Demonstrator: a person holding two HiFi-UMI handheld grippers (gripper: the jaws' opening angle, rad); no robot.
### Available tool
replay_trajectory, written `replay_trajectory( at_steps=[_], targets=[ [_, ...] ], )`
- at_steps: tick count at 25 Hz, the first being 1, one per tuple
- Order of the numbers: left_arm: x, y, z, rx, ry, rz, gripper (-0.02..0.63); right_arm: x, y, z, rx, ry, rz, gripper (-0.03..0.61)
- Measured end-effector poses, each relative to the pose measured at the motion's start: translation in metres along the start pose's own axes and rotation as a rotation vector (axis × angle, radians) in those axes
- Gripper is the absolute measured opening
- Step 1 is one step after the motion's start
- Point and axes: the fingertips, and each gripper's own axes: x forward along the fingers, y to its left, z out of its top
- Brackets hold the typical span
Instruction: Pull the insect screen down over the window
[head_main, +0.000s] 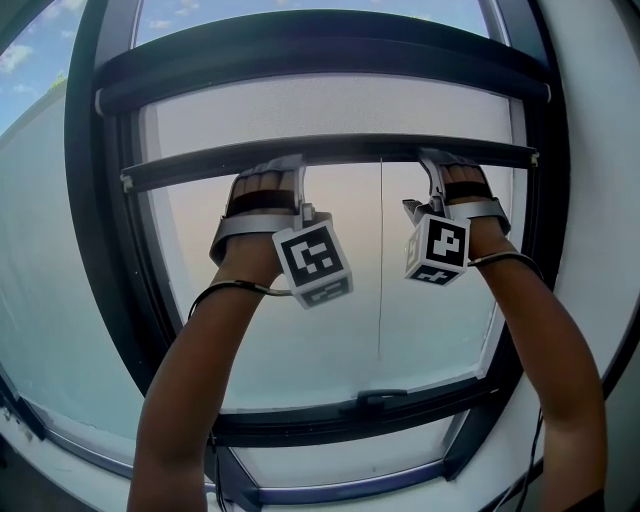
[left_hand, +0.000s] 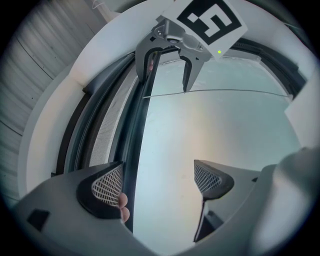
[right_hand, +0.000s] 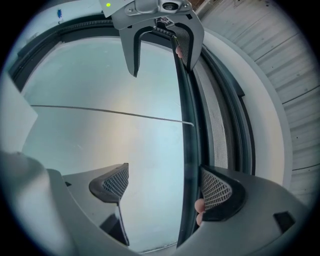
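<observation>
The insect screen (head_main: 330, 115) is barely out of its roller housing (head_main: 320, 60) here. Only a short strip of mesh shows at the top of the window (head_main: 95, 250). The screen's pull bar (head_main: 330, 150) sits high up with nearly all the glass below it uncovered, so I'd say the job has hardly started.

Both arms reach up, and the left tool (head_main: 268, 178) and right tool (head_main: 448, 170) are at the bar, 1 on each side of the thin cord (head_main: 380, 260) hanging from its middle. That spacing makes sense to me. Drag on 1 end only and the bar would probably tilt and bind in the side tracks.

Neither tool is actually clamping anything. In the left gripper view the 2 jaws stand wide apart. The bar runs right alongside the pad (left_hand: 106, 186) on the mesh side, and the rest of the gap shows only glass. The right gripper view is the mirror of that, with the bar hard up beside 1 pad (right_hand: 218, 190) and the other jaw well clear. My read is that each tool is gaping open and works as a hook, with the mesh-side jaw above the bar so a downward pull bears on it. That looks easier than pinching a slim rail overhead.

What's left looks like a steady, even pull from both arms down toward the bottom frame (head_main: 300, 425). With nothing gripped, a hooked jaw could slip off if the pull angles away from the glass.
</observation>
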Motion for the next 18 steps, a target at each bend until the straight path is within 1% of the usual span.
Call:
replay_trajectory(
  at_steps=[5, 8, 10, 12, 14, 18],
  targets=[
    [-0.01, -0.029, -0.003, 0.019, 0.044, -0.074, 0.425, -0.013, 0.026, 0.001, -0.022, -0.01, 0.057, 0.42],
    [-0.02, -0.049, -0.008, 0.039, 0.07, -0.137, 0.425, -0.023, 0.045, 0.004, -0.018, -0.022, 0.091, 0.42],
    [-0.023, -0.056, -0.009, 0.056, 0.093, -0.184, 0.425, -0.027, 0.05, 0.004, -0.017, -0.027, 0.119, 0.42],
    [-0.027, -0.06, -0.009, 0.056, 0.107, -0.228, 0.425, -0.031, 0.054, 0.004, -0.024, -0.028, 0.151, 0.42],
    [-0.03, -0.064, -0.011, 0.051, 0.112, -0.251, 0.425, -0.034, 0.06, 0.006, -0.034, -0.029, 0.18, 0.422],
    [-0.034, -0.073, -0.012, 0.034, 0.118, -0.271, 0.425, -0.042, 0.069, 0.009, -0.025, -0.025, 0.239, 0.426]
  ],
)
